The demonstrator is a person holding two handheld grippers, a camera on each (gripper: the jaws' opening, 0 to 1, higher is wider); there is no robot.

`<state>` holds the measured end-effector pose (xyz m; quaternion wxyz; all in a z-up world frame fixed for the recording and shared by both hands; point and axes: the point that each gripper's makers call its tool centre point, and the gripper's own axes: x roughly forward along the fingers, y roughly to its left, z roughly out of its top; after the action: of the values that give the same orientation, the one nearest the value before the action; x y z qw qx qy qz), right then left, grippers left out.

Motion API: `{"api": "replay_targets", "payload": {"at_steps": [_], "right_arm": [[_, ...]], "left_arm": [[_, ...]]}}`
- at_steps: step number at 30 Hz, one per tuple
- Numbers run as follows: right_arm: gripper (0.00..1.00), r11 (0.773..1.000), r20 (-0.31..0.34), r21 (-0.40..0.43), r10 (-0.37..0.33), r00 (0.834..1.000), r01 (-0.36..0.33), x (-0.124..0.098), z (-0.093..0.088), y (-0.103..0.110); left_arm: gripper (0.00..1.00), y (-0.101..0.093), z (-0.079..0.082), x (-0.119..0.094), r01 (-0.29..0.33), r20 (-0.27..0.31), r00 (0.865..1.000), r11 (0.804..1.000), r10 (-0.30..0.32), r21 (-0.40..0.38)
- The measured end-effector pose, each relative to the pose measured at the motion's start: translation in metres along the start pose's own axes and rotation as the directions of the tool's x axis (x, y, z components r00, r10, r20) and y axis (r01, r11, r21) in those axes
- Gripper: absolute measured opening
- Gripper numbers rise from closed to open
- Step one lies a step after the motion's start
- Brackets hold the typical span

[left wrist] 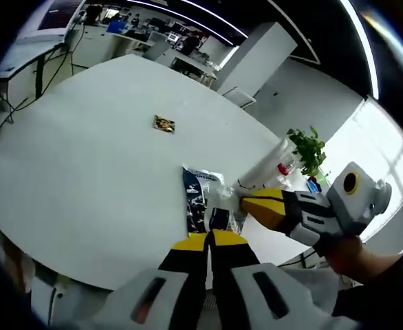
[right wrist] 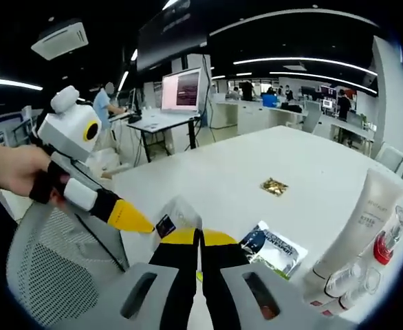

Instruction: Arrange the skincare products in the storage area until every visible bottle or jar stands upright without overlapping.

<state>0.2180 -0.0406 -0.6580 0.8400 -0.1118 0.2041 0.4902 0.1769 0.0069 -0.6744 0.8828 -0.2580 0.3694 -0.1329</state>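
On the white table (right wrist: 311, 165), the skincare products cluster near one edge: a tall white tube (right wrist: 356, 230) lies tilted, with small clear bottles (right wrist: 353, 282) and a red-capped bottle (right wrist: 387, 244) just beside it. A dark sachet (left wrist: 196, 196) lies flat between them and the left gripper (left wrist: 210, 240), whose jaws are pressed together just short of it. The right gripper (right wrist: 200, 237) likewise has its jaws together, empty, the sachet beside its tips. A hand (right wrist: 16, 168) holds the left gripper level. Beyond a small gold wrapper (left wrist: 164, 124), the tabletop lies bare.
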Motion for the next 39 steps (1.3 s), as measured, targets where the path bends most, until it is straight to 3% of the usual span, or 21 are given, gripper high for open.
{"api": "replay_targets", "payload": {"at_steps": [11,24,39], "right_arm": [[0.01,0.999,-0.023,-0.048,0.002,1.0,-0.003,0.018,-0.008,-0.005],[0.01,0.999,-0.079,-0.034,0.012,0.997,-0.015,0.047,-0.023,-0.014],[0.01,0.997,-0.187,-0.066,0.036,0.982,-0.049,0.082,-0.059,-0.02]], "left_arm": [[0.0,0.015,0.001,0.011,-0.027,-0.03,0.999,1.0,0.027,0.013],[0.0,0.044,0.005,0.033,-0.059,-0.068,0.996,0.998,0.061,0.021],[0.0,0.067,-0.009,0.062,-0.093,-0.156,0.983,0.995,0.097,0.031]]}}
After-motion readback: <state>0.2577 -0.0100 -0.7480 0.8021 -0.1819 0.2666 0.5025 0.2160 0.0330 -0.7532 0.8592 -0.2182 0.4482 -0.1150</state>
